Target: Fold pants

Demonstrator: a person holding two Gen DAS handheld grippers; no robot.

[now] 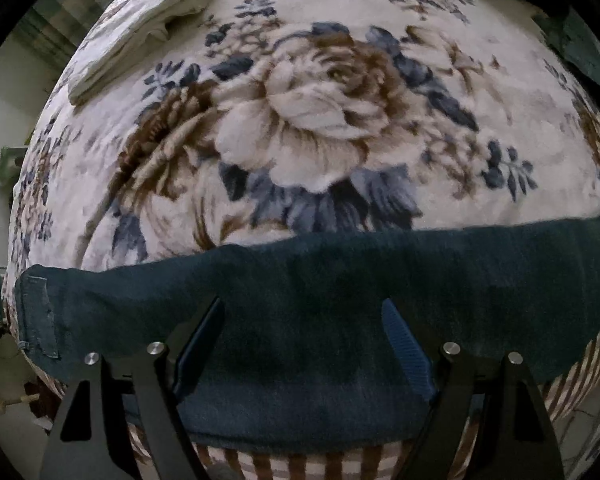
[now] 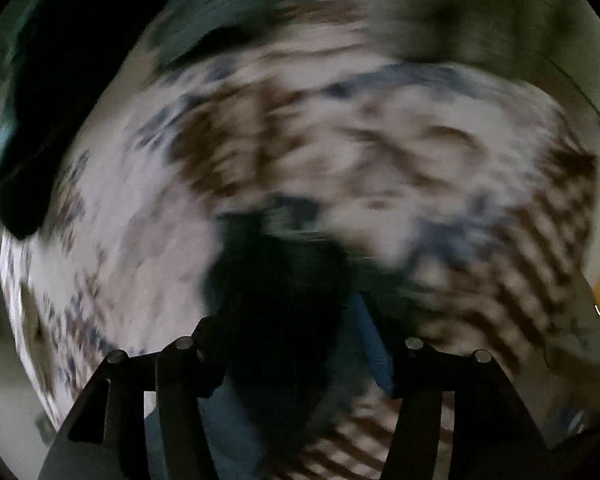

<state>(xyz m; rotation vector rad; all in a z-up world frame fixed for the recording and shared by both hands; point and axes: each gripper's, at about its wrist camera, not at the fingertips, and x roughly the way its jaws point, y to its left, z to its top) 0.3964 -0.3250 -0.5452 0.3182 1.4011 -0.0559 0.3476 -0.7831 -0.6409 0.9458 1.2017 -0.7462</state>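
Right wrist view: smeared all over by motion; the blanket pattern shows only as streaks.
Right claw: a dark cloth sits between its fingers, but the blur hides whether they grip it.
Pants: right end cut off by the left view's edge; near edge hidden behind the left claw.
Dark heap: cropped at the top right, too dim to name.

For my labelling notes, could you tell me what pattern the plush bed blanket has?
Large brown and blue-grey flowers on the cream plush blanket; clearest in the left wrist view.
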